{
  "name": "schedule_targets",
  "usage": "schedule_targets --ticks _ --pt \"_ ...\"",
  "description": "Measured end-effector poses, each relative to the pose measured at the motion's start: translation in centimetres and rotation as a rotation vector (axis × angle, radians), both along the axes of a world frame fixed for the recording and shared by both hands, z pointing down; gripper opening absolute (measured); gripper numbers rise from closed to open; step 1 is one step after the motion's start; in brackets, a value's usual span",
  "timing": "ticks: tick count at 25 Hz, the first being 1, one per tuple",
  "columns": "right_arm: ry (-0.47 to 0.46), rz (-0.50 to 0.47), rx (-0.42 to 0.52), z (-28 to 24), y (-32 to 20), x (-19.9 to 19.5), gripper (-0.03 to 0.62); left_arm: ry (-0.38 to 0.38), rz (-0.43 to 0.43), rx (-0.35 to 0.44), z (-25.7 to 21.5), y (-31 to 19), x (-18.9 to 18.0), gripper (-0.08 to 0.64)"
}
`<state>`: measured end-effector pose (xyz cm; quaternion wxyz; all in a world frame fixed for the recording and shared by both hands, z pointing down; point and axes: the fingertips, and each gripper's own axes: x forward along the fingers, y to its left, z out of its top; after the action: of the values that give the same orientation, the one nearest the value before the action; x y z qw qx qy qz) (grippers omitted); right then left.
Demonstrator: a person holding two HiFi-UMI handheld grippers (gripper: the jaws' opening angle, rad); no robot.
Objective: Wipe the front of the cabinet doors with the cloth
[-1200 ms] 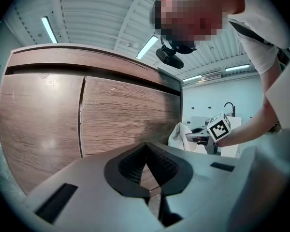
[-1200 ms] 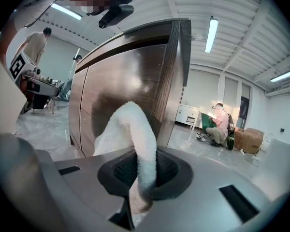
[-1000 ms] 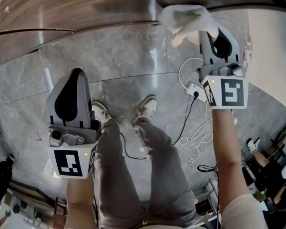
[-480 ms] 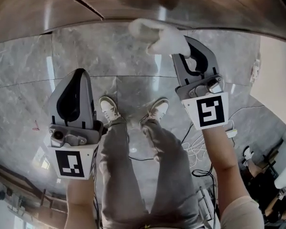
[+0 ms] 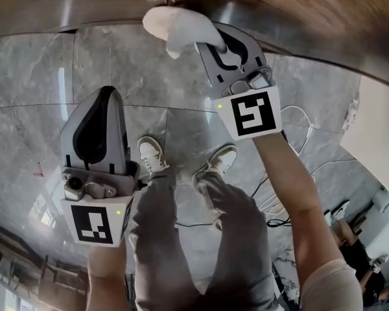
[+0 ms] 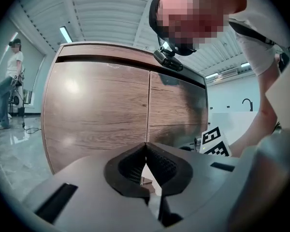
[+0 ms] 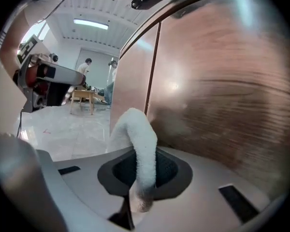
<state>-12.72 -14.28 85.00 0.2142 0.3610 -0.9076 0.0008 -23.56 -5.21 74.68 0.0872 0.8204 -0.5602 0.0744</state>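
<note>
**Wiping the cabinet doors (image 5: 84,2) with the cloth (image 5: 178,26) clamped in the right gripper (image 5: 206,43).**

Pinched at one end between the right jaws, with the free loop arching forward and apparently touching the wood low down, just beside the vertical seam (image 7: 152,66) between the two doors. Held lower and to the left, well apart from the doors: left gripper (image 5: 106,102), jaws together at the tips with nothing between them. For a good stroke, probably best to press the loop flat on the panel rather than brush with its tip. Advisable also to travel along the grain in overlapping passes, to carry across the seam onto the neighbouring door, and to hold the hard jaws off the wood.
</note>
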Motion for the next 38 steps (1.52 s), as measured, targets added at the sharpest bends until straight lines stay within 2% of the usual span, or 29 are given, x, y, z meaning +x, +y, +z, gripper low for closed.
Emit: schedule_targets --ticks 4,6,13,23,29,38 --pt "-0.033 0.057 0.035 1.1 -2.4 -0.2 0.067 0.009 0.001 0.015 1.3 -0.6 -0.9 0.018" --pt "-0.02 0.062 0.044 1.4 -2.6 0.3 0.067 0.008 0.008 0.014 1.8 -0.9 -0.7 0.018" --pt "0.022 0.105 0.043 1.9 -2.4 4.4 0.067 0.009 0.069 -0.011 2.8 -1.0 1.7 0.018" --pt "0.065 0.201 0.029 2.3 -1.9 13.4 0.067 0.001 0.152 -0.017 2.3 -1.8 7.5 0.018" --pt "0.039 0.326 -0.013 1.7 -1.2 18.2 0.067 0.0 0.207 -0.017 1.0 -1.2 11.5 0.018" --pt "0.073 0.422 -0.038 2.6 0.0 27.3 0.067 -0.005 0.265 -0.014 -0.5 -0.3 18.1 0.018"
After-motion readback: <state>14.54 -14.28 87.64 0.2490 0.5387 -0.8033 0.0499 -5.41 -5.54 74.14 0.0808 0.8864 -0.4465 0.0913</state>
